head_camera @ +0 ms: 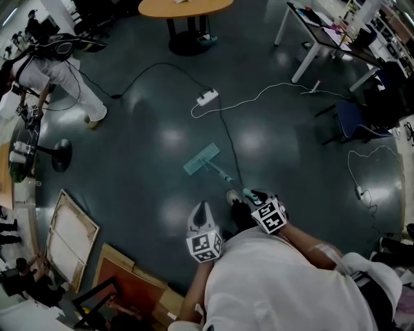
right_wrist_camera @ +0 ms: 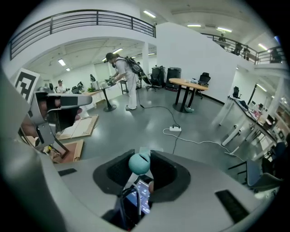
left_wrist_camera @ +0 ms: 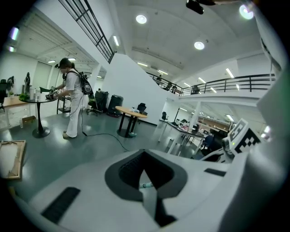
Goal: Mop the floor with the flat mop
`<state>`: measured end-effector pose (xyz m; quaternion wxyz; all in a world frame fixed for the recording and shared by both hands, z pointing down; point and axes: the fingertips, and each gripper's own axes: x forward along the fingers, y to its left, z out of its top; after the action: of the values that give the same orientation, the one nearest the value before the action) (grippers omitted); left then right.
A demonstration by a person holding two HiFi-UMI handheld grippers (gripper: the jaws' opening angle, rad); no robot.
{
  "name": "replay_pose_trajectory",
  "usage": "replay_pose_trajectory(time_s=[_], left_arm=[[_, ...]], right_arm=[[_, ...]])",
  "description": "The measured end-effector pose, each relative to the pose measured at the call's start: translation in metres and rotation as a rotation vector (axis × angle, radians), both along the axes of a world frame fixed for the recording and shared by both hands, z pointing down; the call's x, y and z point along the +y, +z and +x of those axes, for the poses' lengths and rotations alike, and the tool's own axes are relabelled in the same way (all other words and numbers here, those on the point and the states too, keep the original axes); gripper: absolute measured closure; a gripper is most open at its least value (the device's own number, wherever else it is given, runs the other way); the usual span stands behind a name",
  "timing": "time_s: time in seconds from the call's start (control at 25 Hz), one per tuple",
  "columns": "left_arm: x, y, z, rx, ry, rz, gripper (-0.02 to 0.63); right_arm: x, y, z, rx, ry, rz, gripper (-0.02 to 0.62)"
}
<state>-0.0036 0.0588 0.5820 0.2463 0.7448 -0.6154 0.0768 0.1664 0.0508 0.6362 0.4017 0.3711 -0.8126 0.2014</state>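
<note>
Low in front of the person's chest, the left gripper [head_camera: 202, 210] points forward over the floor [head_camera: 149, 142], its fingers [left_wrist_camera: 127, 168] pressed together at the tips with nothing between them. Just to its right and slightly ahead, the right gripper [head_camera: 255, 200] angles down and to the left, its fingers [right_wrist_camera: 165, 172] pinching the top of the handle [head_camera: 223, 174]; the handle's rounded teal end [right_wrist_camera: 139, 164] sits between the dark pads. From there the handle slopes forward and left to the flat mop [head_camera: 201, 160], whose pale green head lies flat on the dark, glossy floor near the middle of the open area, well clear of both sets of fingers. Beyond the mop head, a white power strip [head_camera: 207, 97] and its cables trail across the floor. At the floor's far edge stands a round table [head_camera: 185, 8], and at its far left corner another person [head_camera: 61, 74] in white.
</note>
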Motion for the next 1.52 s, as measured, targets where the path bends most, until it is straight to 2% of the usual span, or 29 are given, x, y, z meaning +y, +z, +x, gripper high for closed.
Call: replay_pose_trajectory(time_s=[0.24, 0.48, 0.76, 1.08, 1.28, 1.52], left_arm=[[-0.011, 0.014, -0.004, 0.003, -0.009, -0.029, 0.601], [-0.04, 0.013, -0.011, -0.01, -0.049, -0.025, 0.601], [-0.09, 0.027, -0.043, -0.056, -0.123, -0.027, 0.601], [-0.145, 0.035, -0.072, -0.067, -0.183, -0.034, 0.601], [-0.154, 0.033, -0.091, -0.08, -0.208, -0.035, 0.601], [-0.142, 0.04, -0.102, -0.082, -0.221, -0.061, 0.601]], right_arm=[[-0.016, 0.003, -0.022, 0.006, -0.031, 0.053, 0.483], [-0.04, 0.023, -0.044, 0.012, -0.066, 0.03, 0.482], [-0.131, 0.049, -0.081, -0.011, -0.049, 0.05, 0.482], [-0.233, 0.076, -0.148, 0.009, -0.093, 0.097, 0.483], [-0.287, 0.098, -0.182, 0.03, -0.075, 0.105, 0.483], [-0.31, 0.109, -0.202, 0.046, -0.077, 0.108, 0.483]])
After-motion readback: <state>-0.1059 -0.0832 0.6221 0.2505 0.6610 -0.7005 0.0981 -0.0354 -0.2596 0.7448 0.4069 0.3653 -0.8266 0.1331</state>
